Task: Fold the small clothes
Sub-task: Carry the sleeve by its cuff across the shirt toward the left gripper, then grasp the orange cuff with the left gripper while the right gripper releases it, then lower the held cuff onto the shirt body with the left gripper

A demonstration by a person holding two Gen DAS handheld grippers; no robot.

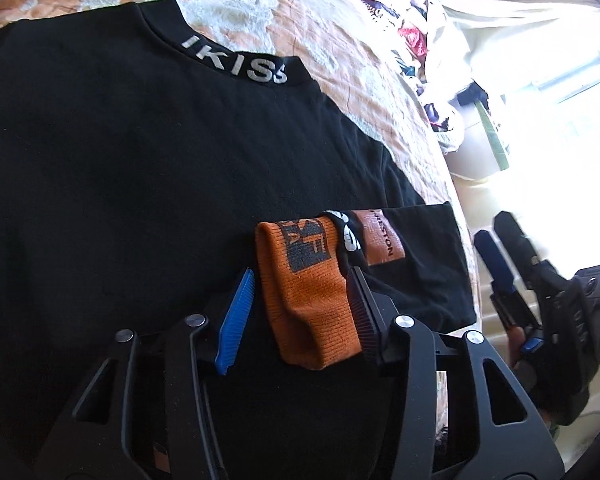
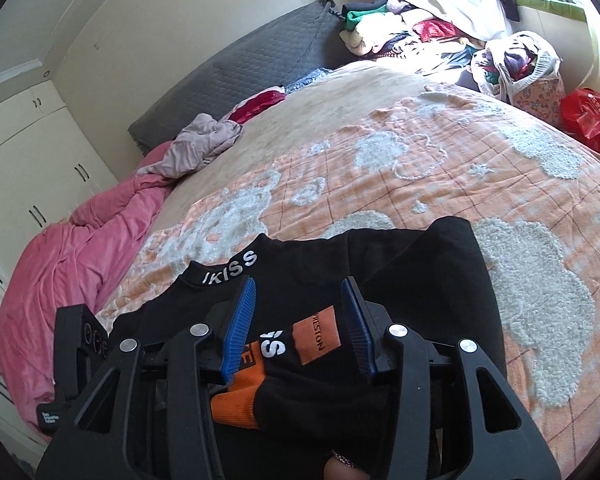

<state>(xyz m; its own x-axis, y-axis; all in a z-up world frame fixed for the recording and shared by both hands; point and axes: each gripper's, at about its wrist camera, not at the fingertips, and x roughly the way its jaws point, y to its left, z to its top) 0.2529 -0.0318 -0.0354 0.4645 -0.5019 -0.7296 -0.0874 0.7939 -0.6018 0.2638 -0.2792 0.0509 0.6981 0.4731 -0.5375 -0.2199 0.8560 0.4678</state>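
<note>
A black shirt (image 1: 140, 180) with white "IKISS" lettering on its collar (image 2: 230, 266) lies flat on the orange and white bedspread (image 2: 420, 168). One sleeve is folded in over the body and shows an orange cuff (image 1: 312, 304) and an orange patch (image 2: 314, 338). My left gripper (image 1: 300, 273) straddles the cuff: the right pad (image 1: 362, 312) touches it, while a dark gap shows beside the blue left pad (image 1: 236, 320). My right gripper (image 2: 299, 282) hovers open over the sleeve with its pads clear of the cloth. In the left wrist view the right gripper (image 1: 492, 226) stands off the bed's right edge.
A pink blanket (image 2: 72, 264) is bunched at the left of the bed, with a crumpled mauve garment (image 2: 204, 140) and a grey quilted cushion (image 2: 260, 64) behind it. A clothes pile (image 2: 412, 28), a stuffed bag (image 2: 520, 68) and a red bag (image 2: 588, 116) sit far right.
</note>
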